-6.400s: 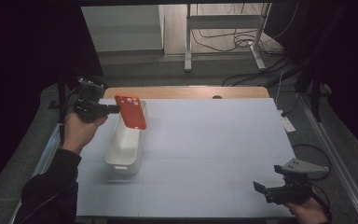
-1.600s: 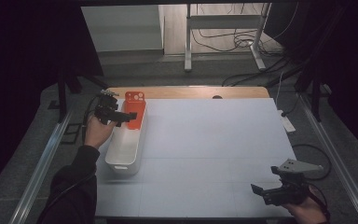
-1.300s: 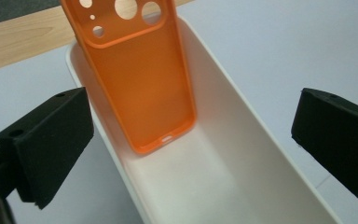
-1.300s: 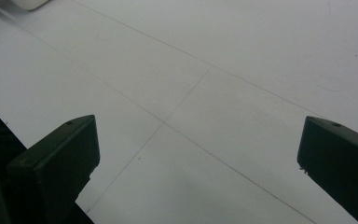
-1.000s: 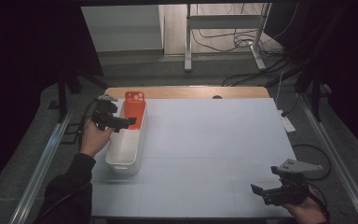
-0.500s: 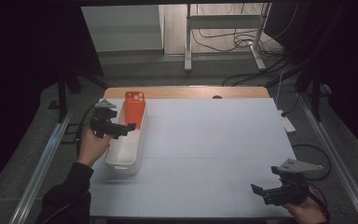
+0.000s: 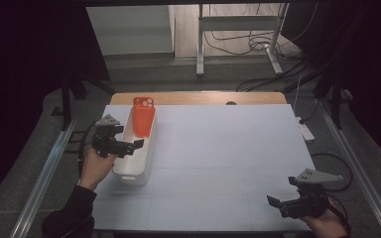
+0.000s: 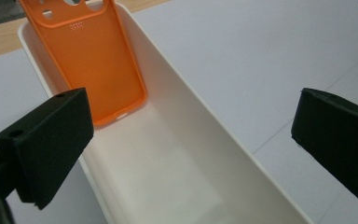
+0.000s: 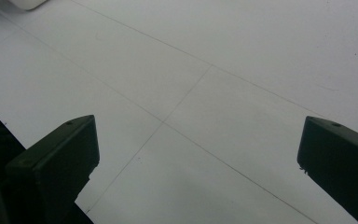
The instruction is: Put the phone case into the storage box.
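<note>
Orange soft-plastic phone case [image 7: 143, 116] leans at far end of long white plastic trough [image 7: 135, 157], long axis along the trough, camera cut-outs up. Left gripper [image 7: 129, 146] just short of it, over trough's middle, jaws wide apart, empty. Right gripper [image 7: 283, 204] far off, near table's [image 7: 238, 148] front corner, also open.

one orange soft plastic phone case [image 7: 143, 115], with round camera cut-outs at its top end. one long white plastic tub [image 7: 135, 153], open on top. two black two-jaw hand-held grippers: the left gripper [image 7: 138, 144] and the right gripper [image 7: 272, 202]. one wide white table [image 7: 238, 163]. one white power strip [image 7: 304, 132] off the table's right edge.
</note>
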Demonstrator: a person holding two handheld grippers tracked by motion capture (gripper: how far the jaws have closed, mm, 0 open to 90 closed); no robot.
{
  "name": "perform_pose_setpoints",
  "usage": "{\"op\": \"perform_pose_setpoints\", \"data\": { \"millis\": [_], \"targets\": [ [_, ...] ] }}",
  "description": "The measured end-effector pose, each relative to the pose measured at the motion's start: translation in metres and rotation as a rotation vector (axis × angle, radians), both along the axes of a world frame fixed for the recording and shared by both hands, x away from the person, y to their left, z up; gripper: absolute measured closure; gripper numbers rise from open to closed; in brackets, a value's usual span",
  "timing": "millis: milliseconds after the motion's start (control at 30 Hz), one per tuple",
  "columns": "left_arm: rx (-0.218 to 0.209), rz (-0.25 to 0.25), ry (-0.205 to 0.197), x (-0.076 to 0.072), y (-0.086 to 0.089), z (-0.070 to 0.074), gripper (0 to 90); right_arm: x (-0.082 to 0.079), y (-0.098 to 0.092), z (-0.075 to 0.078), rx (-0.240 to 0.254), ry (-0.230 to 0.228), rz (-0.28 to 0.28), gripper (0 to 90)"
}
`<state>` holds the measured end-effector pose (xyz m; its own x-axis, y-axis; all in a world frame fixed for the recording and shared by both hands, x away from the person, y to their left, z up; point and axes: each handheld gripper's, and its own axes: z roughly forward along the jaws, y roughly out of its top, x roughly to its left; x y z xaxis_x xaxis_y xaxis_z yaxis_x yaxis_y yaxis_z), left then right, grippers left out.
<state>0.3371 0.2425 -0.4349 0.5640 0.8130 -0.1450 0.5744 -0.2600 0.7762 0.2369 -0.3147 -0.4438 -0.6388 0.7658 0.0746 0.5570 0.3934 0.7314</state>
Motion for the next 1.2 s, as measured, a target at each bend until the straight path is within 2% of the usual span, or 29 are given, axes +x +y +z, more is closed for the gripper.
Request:
{"op": "perform_pose_setpoints", "data": {
  "millis": [233,433,600,767,1000,1200],
  "targets": [
    [0.0,-0.006,-0.017,-0.015,-0.002,-0.001,0.0,0.0,0.0,0.0,-0.002,-0.002,0.003,0.0],
    [0.007,-0.01,-0.033,-0.034,-0.003,-0.001,0.0,0.0,0.0,0.0,-0.004,-0.003,0.002,0.0],
    [-0.003,-0.008,-0.049,-0.046,-0.001,-0.002,0.0,0.0,0.0,0.0,-0.005,-0.003,0.0,0.0],
    [0.018,-0.01,-0.062,-0.056,-0.001,-0.003,0.0,0.0,0.001,0.0,-0.013,-0.003,-0.001,0.0],
    [0.026,-0.007,-0.078,-0.072,0.0,-0.003,0.0,0.0,0.001,0.0,-0.024,-0.004,-0.022,0.0],
    [0.022,-0.005,-0.076,-0.082,0.001,-0.005,0.0,0.0,0.003,0.0,-0.054,-0.008,-0.051,0.0]
  ]
}}
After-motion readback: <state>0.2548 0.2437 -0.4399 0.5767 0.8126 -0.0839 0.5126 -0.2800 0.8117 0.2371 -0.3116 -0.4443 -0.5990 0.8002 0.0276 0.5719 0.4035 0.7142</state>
